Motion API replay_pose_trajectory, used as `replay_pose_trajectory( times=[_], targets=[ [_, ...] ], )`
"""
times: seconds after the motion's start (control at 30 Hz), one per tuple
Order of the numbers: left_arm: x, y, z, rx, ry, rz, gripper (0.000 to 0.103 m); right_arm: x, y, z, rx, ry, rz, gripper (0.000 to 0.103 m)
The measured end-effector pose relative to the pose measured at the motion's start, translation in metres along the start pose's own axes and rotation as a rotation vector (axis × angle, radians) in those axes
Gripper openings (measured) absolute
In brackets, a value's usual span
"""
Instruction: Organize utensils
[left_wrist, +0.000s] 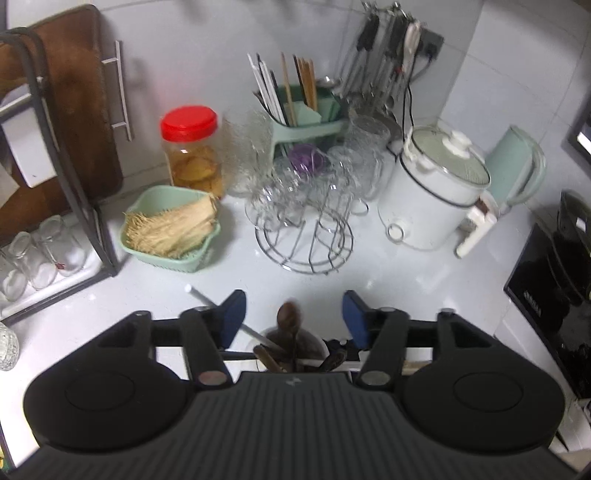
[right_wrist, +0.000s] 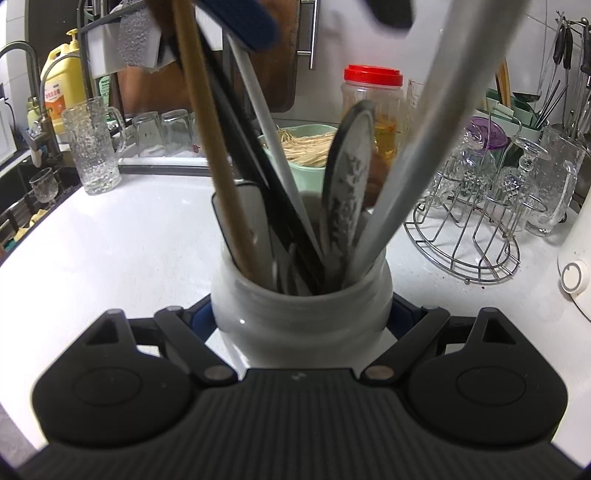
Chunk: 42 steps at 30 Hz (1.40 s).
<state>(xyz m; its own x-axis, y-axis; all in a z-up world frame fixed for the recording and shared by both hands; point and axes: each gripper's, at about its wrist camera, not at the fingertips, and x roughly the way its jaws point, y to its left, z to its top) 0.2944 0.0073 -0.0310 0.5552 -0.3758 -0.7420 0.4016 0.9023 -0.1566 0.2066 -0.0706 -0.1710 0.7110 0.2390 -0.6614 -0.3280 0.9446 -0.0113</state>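
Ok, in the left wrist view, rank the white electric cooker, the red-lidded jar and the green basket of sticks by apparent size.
1. White electric cooker, largest.
2 and 3. Green basket and red-lidded jar look too alike to rank; the basket is wider, the jar taller.

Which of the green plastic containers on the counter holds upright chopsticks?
The tall green plastic caddy at the back wall, behind the wire glass rack. The low green plastic basket beside the red-lidded jar holds pale straw-like sticks lying flat.
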Motion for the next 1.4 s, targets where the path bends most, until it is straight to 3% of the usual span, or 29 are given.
replay_pose_trajectory(
  times=[0.23, 0.3, 0.5, 0.93, 1.4],
  targets=[
    [-0.028, 0.001, -0.001, -0.028, -0.054, 0.005, 0.076, 0.001, -0.001, 0.004, 0.016, 0.009, 0.004, 0.091],
    [-0.04, 0.001, -0.002, -0.038, -0.074, 0.02, 0.083, 0.002, -0.004, 0.007, 0.033, 0.023, 0.014, 0.103],
    [-0.081, -0.001, -0.001, -0.091, -0.149, 0.065, 0.094, -0.013, -0.004, 0.013, 0.043, 0.013, 0.006, 0.103],
    [-0.173, 0.017, -0.024, -0.105, -0.287, 0.186, 0.101, -0.091, 0.008, 0.034, 0.098, -0.04, -0.009, 0.103],
    [-0.228, 0.057, -0.093, -0.171, -0.278, 0.243, 0.101, -0.182, 0.051, 0.031, 0.172, -0.108, -0.09, 0.103]
  ],
)
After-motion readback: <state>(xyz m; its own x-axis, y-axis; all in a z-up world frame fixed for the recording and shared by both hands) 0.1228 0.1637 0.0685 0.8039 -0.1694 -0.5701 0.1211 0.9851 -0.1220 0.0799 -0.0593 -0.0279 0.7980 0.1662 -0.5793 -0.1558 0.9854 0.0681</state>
